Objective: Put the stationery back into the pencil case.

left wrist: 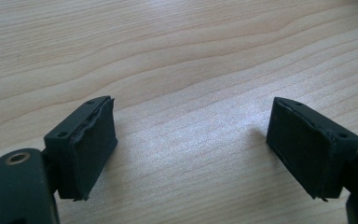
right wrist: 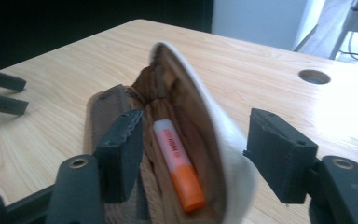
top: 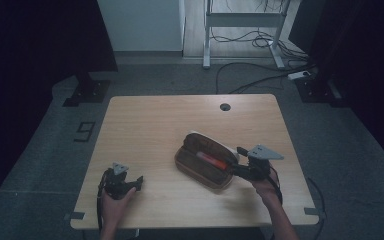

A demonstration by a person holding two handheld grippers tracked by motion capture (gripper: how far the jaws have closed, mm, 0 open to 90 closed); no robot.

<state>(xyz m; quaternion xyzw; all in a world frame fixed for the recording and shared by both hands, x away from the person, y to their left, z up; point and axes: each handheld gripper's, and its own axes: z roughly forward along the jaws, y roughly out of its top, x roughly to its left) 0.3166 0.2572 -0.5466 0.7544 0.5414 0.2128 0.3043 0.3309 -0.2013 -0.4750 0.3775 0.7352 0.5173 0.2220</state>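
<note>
A brown pencil case (top: 205, 161) with a pale lining lies unzipped on the wooden table (top: 150, 125), right of centre. Inside it lies a white and orange marker (right wrist: 177, 163). My right gripper (right wrist: 196, 126) is open at the case's near end. The open mouth of the case (right wrist: 186, 102) sits between its jaws, and the pads stand apart from it. Seen from above, this right gripper (top: 236, 168) is at the case's right end. My left gripper (left wrist: 191, 144) is open over bare wood with nothing between its pads. It rests near the table's front left (top: 138, 182).
A round cable hole (top: 224, 106) is at the table's far edge. Behind the table stand a desk frame (top: 242, 22) and loose cables (top: 260, 75) on the grey floor. The left gripper's jaws (right wrist: 4, 93) appear at the left edge of the right gripper view.
</note>
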